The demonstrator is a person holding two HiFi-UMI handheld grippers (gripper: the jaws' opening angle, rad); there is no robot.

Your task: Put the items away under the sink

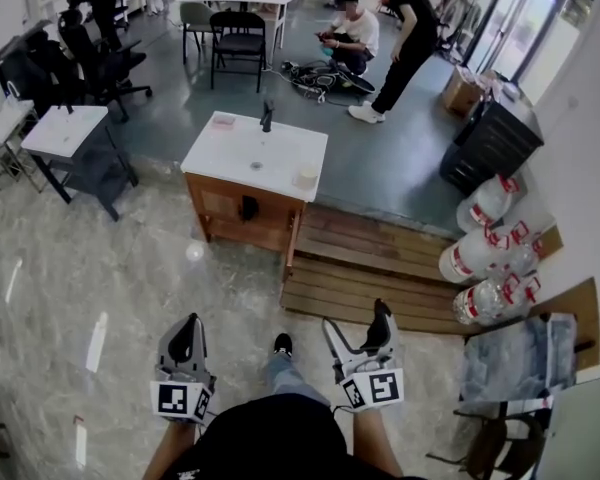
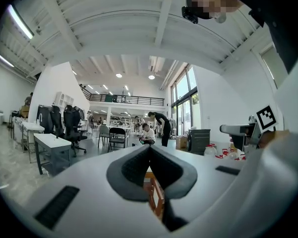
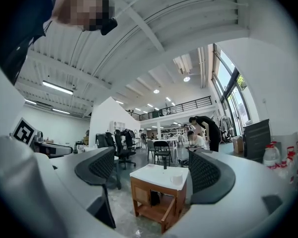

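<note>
The sink cabinet (image 1: 252,160) has a white top and a wooden body and stands on the floor some way ahead of me. On top are a black faucet (image 1: 267,118), a white cup (image 1: 306,177) and a small pink item (image 1: 223,121). A dark object (image 1: 248,208) sits in the open space under the sink, and the cabinet door (image 1: 292,242) stands ajar. My left gripper (image 1: 187,328) is low at the left, shut and empty. My right gripper (image 1: 357,320) is open and empty. The right gripper view frames the cabinet (image 3: 161,195) and cup (image 3: 176,179) between the fingers.
A wooden slatted platform (image 1: 380,258) lies right of the cabinet, with large water jugs (image 1: 485,258) beyond it. A grey table (image 1: 65,133) and office chairs stand left. A black bin (image 1: 492,143) is at the right, and two people (image 1: 380,28) are at the back.
</note>
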